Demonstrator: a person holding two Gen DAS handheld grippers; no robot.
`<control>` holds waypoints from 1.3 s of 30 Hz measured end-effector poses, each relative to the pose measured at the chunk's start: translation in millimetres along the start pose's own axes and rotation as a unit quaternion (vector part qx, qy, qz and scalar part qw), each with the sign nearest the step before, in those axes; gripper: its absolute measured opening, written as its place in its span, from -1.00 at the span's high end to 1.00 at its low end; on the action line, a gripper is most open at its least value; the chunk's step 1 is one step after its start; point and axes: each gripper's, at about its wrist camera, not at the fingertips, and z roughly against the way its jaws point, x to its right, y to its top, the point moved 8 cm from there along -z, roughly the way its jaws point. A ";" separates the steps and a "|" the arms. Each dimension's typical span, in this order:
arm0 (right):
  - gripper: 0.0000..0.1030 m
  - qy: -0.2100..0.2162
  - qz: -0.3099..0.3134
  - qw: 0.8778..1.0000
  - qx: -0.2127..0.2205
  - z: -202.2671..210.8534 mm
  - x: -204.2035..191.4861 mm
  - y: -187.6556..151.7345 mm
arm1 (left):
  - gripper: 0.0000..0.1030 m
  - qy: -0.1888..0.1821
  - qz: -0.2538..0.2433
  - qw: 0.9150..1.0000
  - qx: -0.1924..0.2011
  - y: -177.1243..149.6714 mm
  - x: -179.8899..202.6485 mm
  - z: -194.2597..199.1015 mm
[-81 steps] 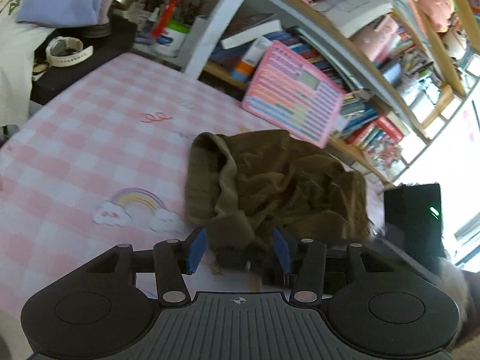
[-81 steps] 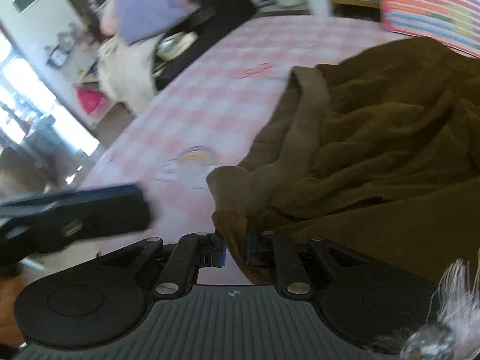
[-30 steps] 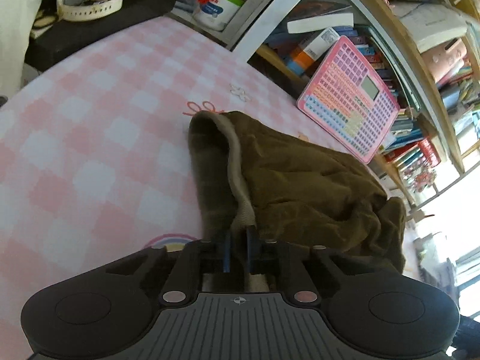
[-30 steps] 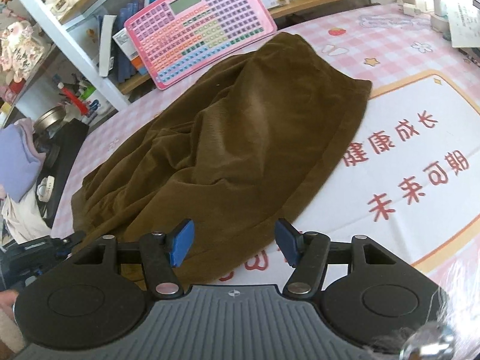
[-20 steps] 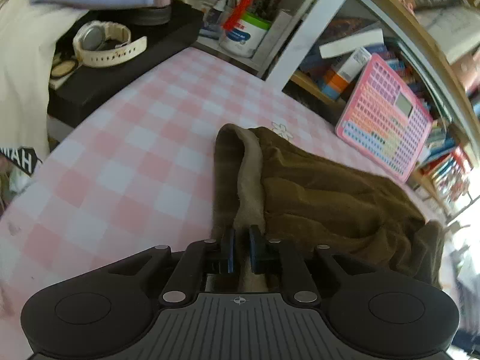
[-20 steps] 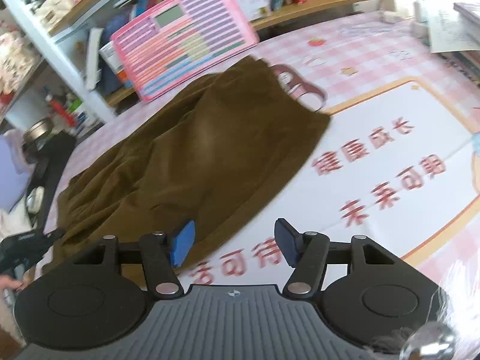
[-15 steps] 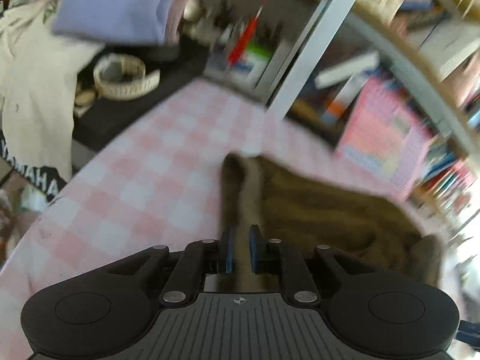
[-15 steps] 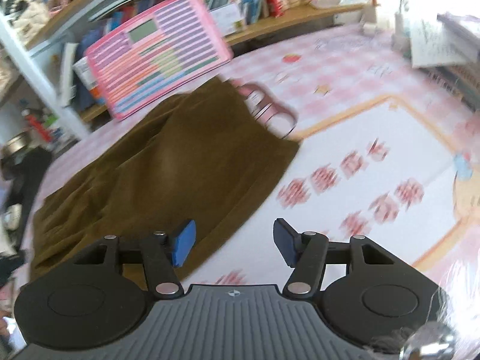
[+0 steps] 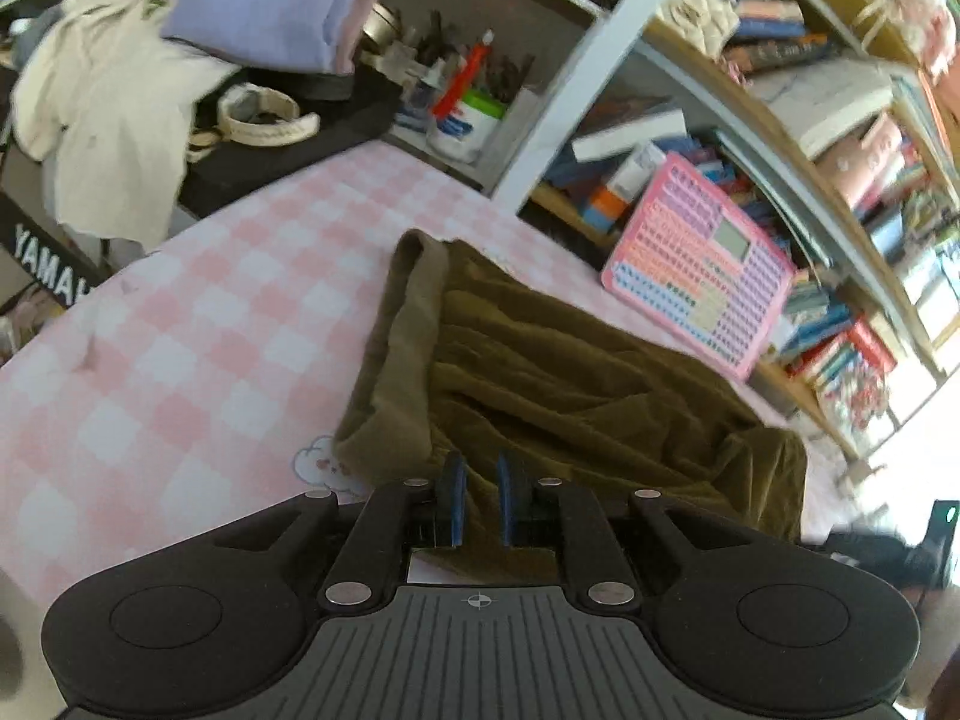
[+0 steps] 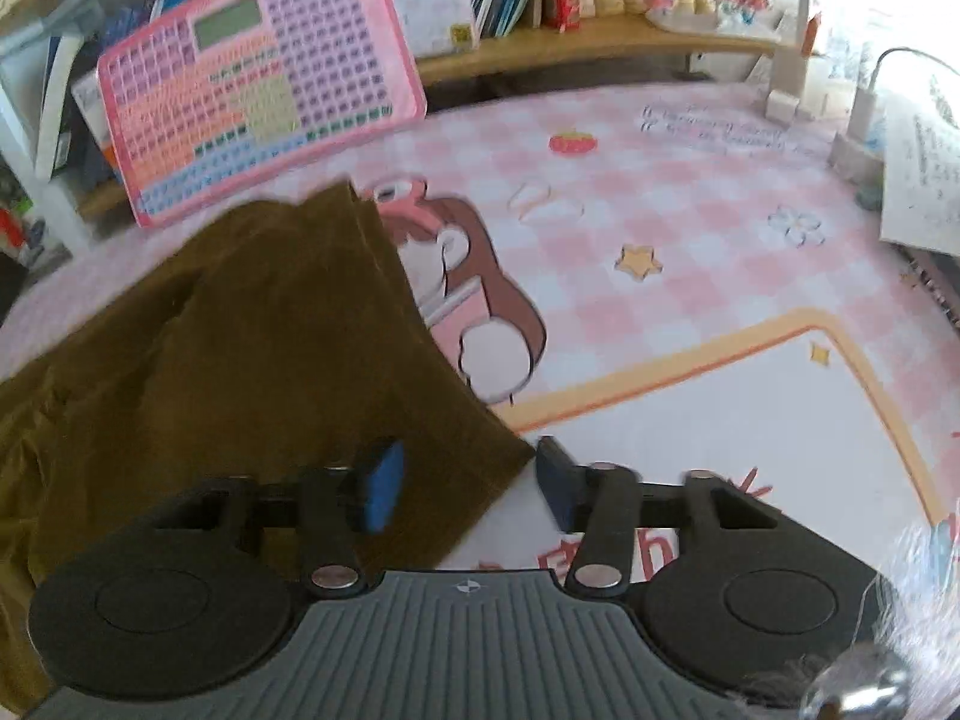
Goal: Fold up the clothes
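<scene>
Since a second ago our left claw [image 9: 478, 493] let go; skirt [image 10: 252, 360] corner between closing right claw [image 10: 468, 489].

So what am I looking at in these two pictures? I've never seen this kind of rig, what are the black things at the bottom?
No robot: a person holds a pair of tongs in each hand, each carrying a wide-angle camera that looks along its fingers. The left view shows the left tongs nearly shut over the brown garment, near its waistband; whether they pinch it is unclear. The right view shows the right tongs closing around the garment's corner, not yet pressing. It lies on a pink checked cover, with a pink toy board propped by the shelves.
</scene>
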 end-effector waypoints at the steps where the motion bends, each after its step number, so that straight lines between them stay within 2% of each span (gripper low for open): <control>1: 0.50 -0.002 0.015 1.000 -0.002 -0.5 -1.0 -2.8 | 0.74 0.003 0.008 1.000 0.003 -1.2 0.7 1.4; 2: 0.78 -0.003 0.029 1.000 -0.004 -0.9 -2.0 -5.6 | 0.74 0.006 0.014 1.000 0.004 -3.0 1.7 1.8; 3: 0.89 0.007 0.043 0.999 -0.007 0.8 -4.1 -7.6 | 0.74 0.009 0.017 1.000 0.002 -4.9 3.5 1.2; 4: 0.90 0.017 0.057 0.998 -0.009 3.0 -6.0 -9.5 | 0.74 0.012 0.019 1.000 0.000 -6.9 5.7 0.1; 7: 0.92 0.025 0.072 0.997 0.021 29.2 -3.1 -9.8 | 0.74 0.018 0.014 1.000 0.000 -9.8 15.0 -2.5; 11: 0.93 0.042 0.042 0.996 0.071 96.3 22.6 -16.5 | 0.74 0.010 0.012 1.000 0.003 -11.1 28.0 -8.2; 13: 0.93 0.040 0.016 0.997 0.071 124.0 47.3 -34.2 | 0.74 0.006 0.009 1.000 -0.002 -12.6 33.1 -13.4; 16: 0.93 0.020 -0.031 0.999 0.029 139.4 83.0 -77.6 | 0.74 0.009 0.003 1.000 -0.009 -15.6 40.1 -22.0; 18: 0.92 0.008 -0.059 0.998 -0.012 135.3 99.9 -109.1 | 0.74 0.008 0.002 1.000 -0.013 -17.1 44.6 -25.6; 20: 0.88 -0.004 -0.075 0.997 -0.033 129.2 109.4 -125.9 | 0.74 0.010 -0.003 1.000 -0.017 -18.7 48.8 -26.8; 21: 0.86 -0.007 -0.075 0.997 -0.034 129.5 110.1 -128.6 | 0.74 0.010 -0.007 1.000 -0.018 -19.1 50.5 -26.0; 23: 0.57 -0.017 -0.065 0.998 -0.019 133.7 110.6 -125.6 | 0.71 0.010 -0.014 1.000 -0.018 -19.9 54.0 -24.4; 25: 0.45 -0.026 -0.045 0.999 0.008 140.0 109.6 -116.1 | 0.70 0.016 -0.014 1.000 -0.019 -20.9 52.9 -21.5; 29: 0.45 -0.004 -0.008 0.999 0.043 141.9 93.1 -90.4 | 0.70 0.046 -0.003 0.999 -0.028 -26.1 40.2 -16.6; 31: 0.48 0.015 0.006 0.999 0.034 135.5 79.5 -91.2 | 0.70 0.055 0.010 0.998 -0.028 -28.1 31.6 -13.4; 35: 0.54 0.026 0.023 0.999 0.011 123.7 63.5 -107.9 | 0.68 0.045 0.050 0.997 -0.024 -29.0 21.2 -7.9; 39: 0.57 0.017 0.029 0.999 -0.021 108.8 59.7 -126.0 | 0.37 0.030 0.085 0.996 -0.017 -26.0 16.6 -6.7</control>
